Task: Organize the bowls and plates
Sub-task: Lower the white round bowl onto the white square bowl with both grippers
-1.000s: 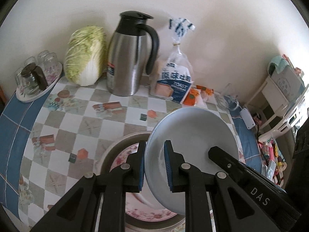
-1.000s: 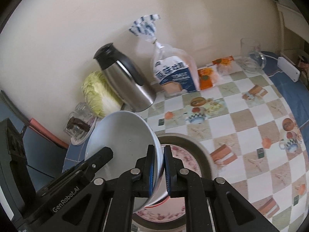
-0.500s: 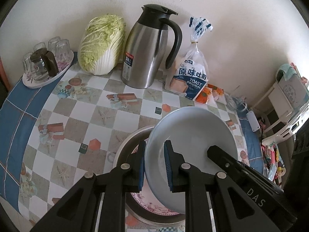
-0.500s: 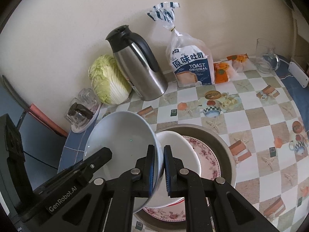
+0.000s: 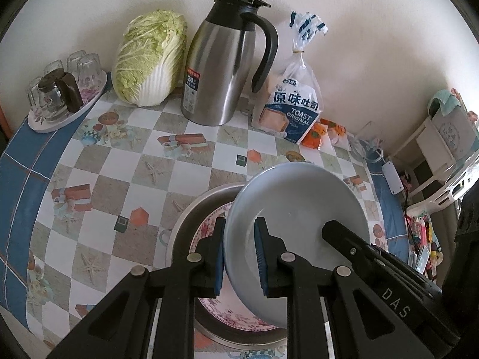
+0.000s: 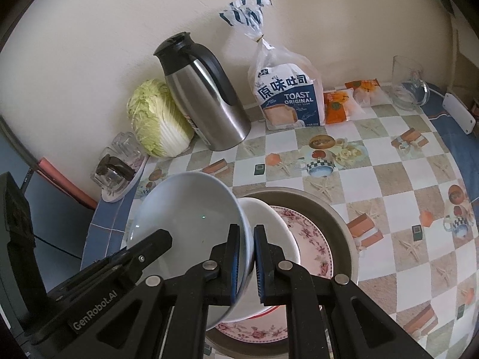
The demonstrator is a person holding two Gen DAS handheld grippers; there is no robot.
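A pale blue-grey bowl [image 5: 299,203] hangs tilted over a metal basin [image 5: 191,218], held by both grippers on opposite rims. My left gripper [image 5: 239,257] is shut on its near-left rim. My right gripper [image 6: 247,260] is shut on the bowl [image 6: 185,209] at its right rim. Each gripper's black fingers also show in the other's view, lying across the bowl. Inside the basin [image 6: 338,224] lies a floral plate [image 6: 311,239] with a white dish [image 6: 269,230] on it, partly hidden under the bowl. In the left wrist view only the floral plate [image 5: 209,227] shows.
Along the wall stand a cabbage [image 5: 149,59], a steel thermos jug [image 5: 221,68], a bag of toast bread [image 5: 290,110] and orange snack packs [image 6: 338,104]. A tray of upturned glasses [image 5: 60,95] sits far left, a glass jug [image 6: 407,83] far right. Chequered tablecloth [image 5: 119,179] surrounds the basin.
Both grippers keep their hold on the bowl. They have drawn back a little with it, so the wall items show fuller, and the white dish under the bowl has come into view.
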